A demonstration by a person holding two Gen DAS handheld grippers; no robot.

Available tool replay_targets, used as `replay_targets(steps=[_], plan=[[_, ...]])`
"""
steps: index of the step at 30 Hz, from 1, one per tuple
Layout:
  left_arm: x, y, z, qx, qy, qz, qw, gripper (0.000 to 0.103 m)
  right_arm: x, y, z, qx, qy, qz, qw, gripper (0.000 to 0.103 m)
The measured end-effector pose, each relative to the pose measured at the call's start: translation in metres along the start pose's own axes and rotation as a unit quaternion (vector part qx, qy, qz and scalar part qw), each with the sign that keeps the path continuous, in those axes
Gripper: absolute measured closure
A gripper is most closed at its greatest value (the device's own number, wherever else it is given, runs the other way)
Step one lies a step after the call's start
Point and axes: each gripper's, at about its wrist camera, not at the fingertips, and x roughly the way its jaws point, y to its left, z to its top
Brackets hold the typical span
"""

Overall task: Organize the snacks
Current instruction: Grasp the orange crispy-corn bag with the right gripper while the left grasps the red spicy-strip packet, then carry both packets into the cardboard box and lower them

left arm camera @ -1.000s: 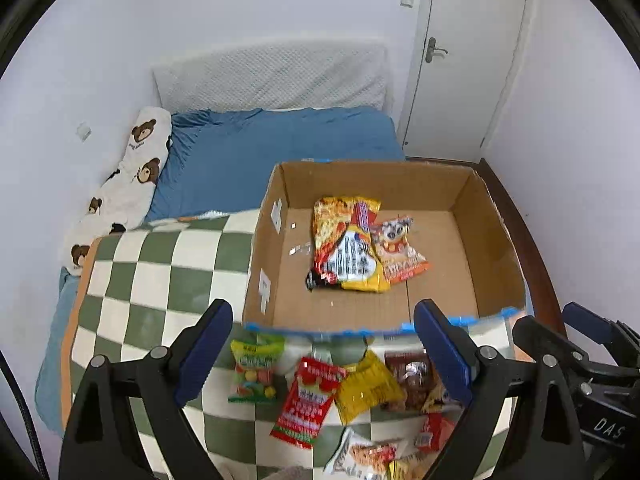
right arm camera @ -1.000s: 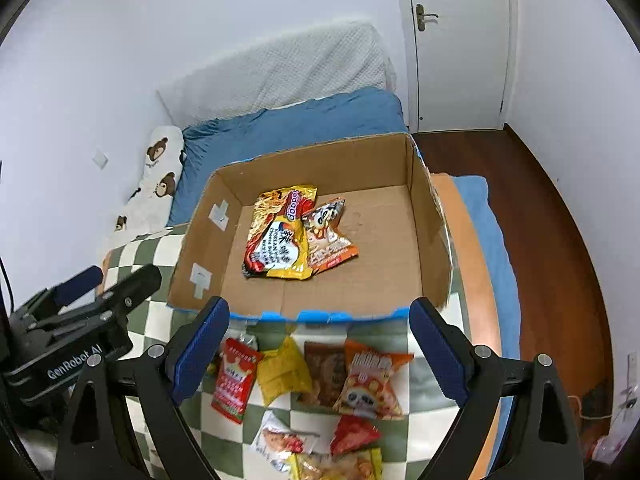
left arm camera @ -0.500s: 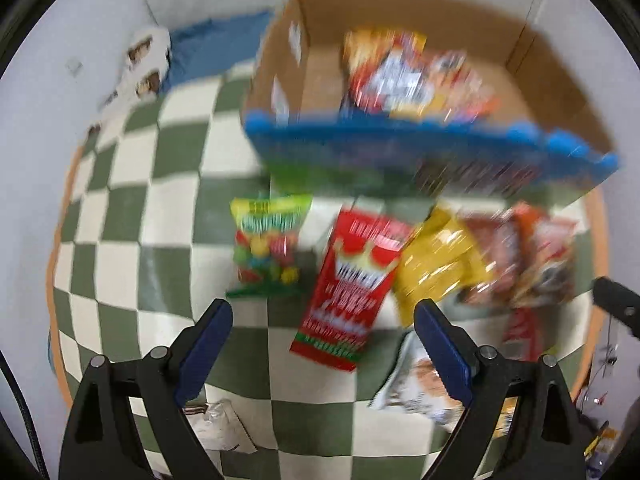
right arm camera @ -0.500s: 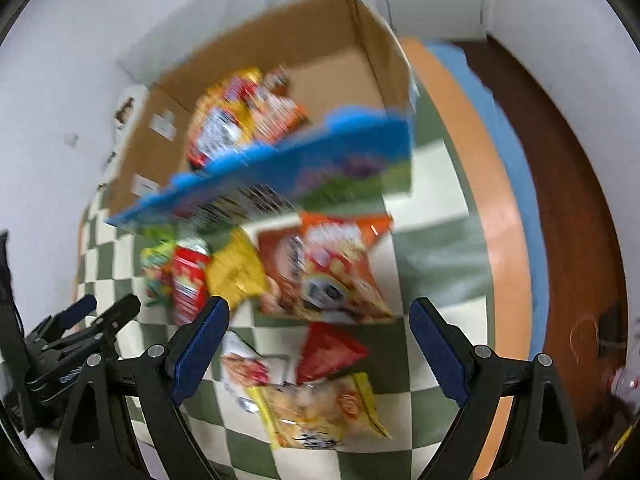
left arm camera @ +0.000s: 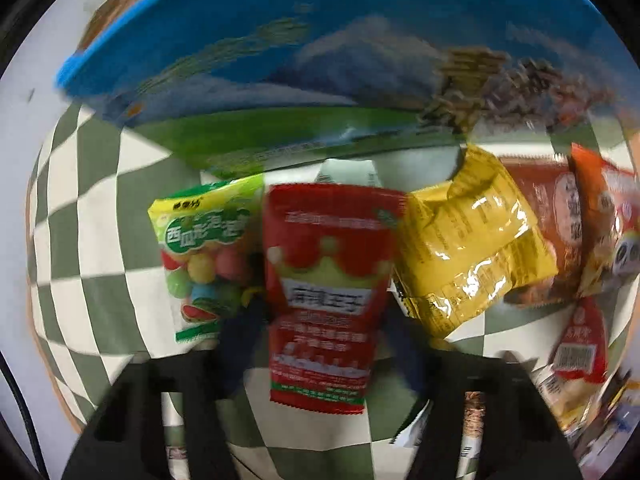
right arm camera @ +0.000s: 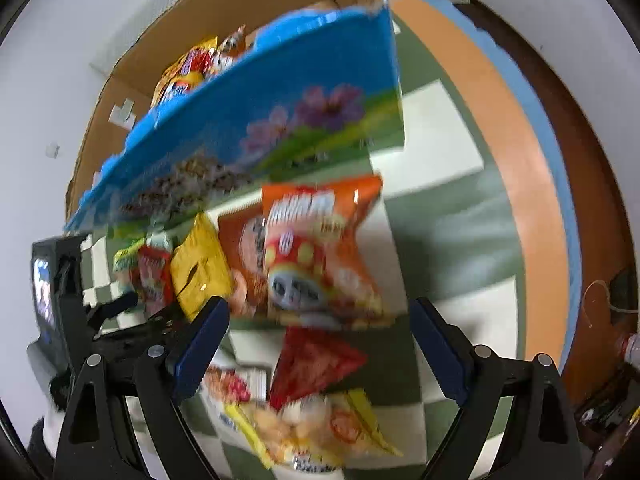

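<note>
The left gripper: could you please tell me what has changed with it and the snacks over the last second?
Both grippers came down toward the packets. The left gripper has just been closing, and its fingers now sit on either side of the red packet. The right gripper is open as before, above the orange bag. The box and the other packets stayed put.

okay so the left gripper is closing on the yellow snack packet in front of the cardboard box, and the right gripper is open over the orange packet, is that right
Not quite. The left wrist view shows the left gripper closing on the red snack packet, not the yellow snack packet beside it. The rest holds: they lie before the cardboard box, and the right gripper is open over the orange packet.
</note>
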Motion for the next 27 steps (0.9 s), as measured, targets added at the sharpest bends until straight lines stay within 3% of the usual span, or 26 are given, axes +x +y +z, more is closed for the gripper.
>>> replay_targets(steps=[5, 6, 7, 10, 21, 27], plan=[[0.003, 0.023, -0.020, -0.076, 0.019, -0.020, 0.9968, 0.053, 0.013, 0.011, 0.020, -0.022, 0.002, -0.020, 1.000, 0.012], [0.005, 0.027, -0.026, -0.088, 0.024, -0.026, 0.9955, 0.053, 0.018, 0.015, 0.021, -0.031, 0.004, -0.024, 0.999, 0.020], [0.007, 0.030, -0.032, -0.097, 0.030, -0.030, 0.9943, 0.053, 0.023, 0.020, 0.022, -0.045, 0.009, -0.030, 0.999, 0.036], [0.010, 0.033, -0.049, -0.109, 0.037, -0.031, 0.9929, 0.053, 0.034, 0.024, 0.020, -0.066, 0.017, -0.044, 0.997, 0.050], [0.011, 0.026, -0.105, -0.125, 0.046, -0.048, 0.9899, 0.056, 0.013, 0.011, -0.019, -0.083, 0.035, -0.006, 0.996, 0.054], [-0.036, 0.009, -0.107, -0.112, 0.006, -0.076, 0.9908, 0.057, -0.006, 0.011, -0.043, -0.068, 0.033, 0.029, 0.997, 0.055]])
